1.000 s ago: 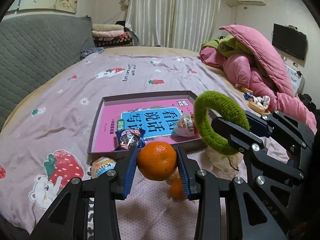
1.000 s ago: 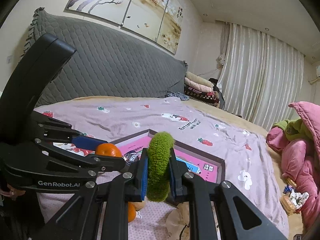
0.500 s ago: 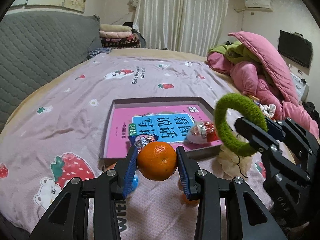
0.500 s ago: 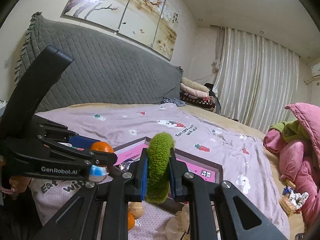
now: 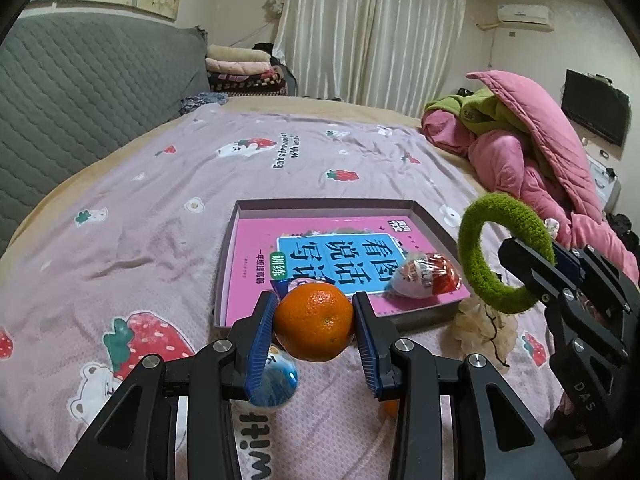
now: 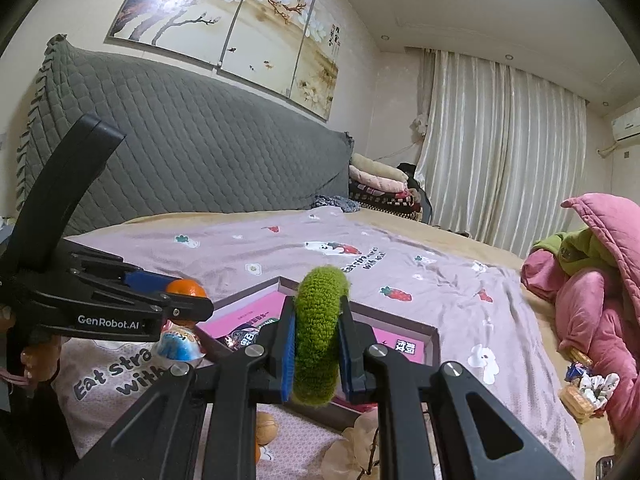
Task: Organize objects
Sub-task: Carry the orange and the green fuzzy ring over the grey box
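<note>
Orange (image 5: 313,322): round, glossy, held aloft just short of tray's (image 5: 224,276) near rim. Green ring (image 6: 319,334): fuzzy knit loop, upright, aloft off tray's right corner. Foil egg (image 5: 425,276): red-white, lying in tray on pink book (image 5: 256,264). Blue egg (image 5: 276,380): on bedspread, just before tray.

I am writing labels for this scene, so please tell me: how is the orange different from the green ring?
The orange is a solid, smooth, glossy ball; the green ring is fuzzy knitted yarn with an open centre. The orange sits in the left claw, which grips it at its two sides; the green ring sits in the right claw, which pinches only one part of its band. Both are held up in the air, near the box.
</note>
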`<state>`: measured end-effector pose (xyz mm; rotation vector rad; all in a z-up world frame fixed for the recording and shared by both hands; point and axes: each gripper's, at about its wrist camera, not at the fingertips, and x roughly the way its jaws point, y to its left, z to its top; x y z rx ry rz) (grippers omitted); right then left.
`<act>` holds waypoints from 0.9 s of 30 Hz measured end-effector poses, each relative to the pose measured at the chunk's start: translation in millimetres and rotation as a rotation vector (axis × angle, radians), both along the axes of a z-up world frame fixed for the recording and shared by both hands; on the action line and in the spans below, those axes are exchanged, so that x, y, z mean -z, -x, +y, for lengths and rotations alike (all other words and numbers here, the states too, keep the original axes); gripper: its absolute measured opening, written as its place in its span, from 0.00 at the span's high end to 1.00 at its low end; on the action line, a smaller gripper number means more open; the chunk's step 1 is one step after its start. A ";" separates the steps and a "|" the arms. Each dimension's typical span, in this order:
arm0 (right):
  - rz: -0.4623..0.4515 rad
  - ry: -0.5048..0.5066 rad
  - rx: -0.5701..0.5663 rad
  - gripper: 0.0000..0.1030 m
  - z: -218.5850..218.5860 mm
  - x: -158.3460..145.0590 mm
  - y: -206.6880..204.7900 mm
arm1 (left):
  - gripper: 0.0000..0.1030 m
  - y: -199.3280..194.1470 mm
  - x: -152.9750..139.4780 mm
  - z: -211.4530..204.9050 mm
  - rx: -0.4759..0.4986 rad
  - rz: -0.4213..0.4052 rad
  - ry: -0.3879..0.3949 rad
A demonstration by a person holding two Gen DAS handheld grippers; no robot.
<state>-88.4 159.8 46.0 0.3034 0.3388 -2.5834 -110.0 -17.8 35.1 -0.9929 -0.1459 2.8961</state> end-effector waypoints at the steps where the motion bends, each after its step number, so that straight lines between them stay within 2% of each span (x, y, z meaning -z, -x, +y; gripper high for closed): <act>1: 0.000 -0.001 -0.002 0.83 -1.2 0.1 0.8 | 0.61 1.6 0.5 -1.9 -0.002 0.000 0.000; 14: 0.011 0.019 0.009 0.83 -5.6 -1.7 10.6 | 0.61 24.7 5.8 -25.6 -0.019 -0.008 -0.020; 27: -0.018 0.045 0.014 0.83 -9.6 -4.4 36.1 | 0.61 45.3 8.0 -37.3 -0.030 -0.008 -0.020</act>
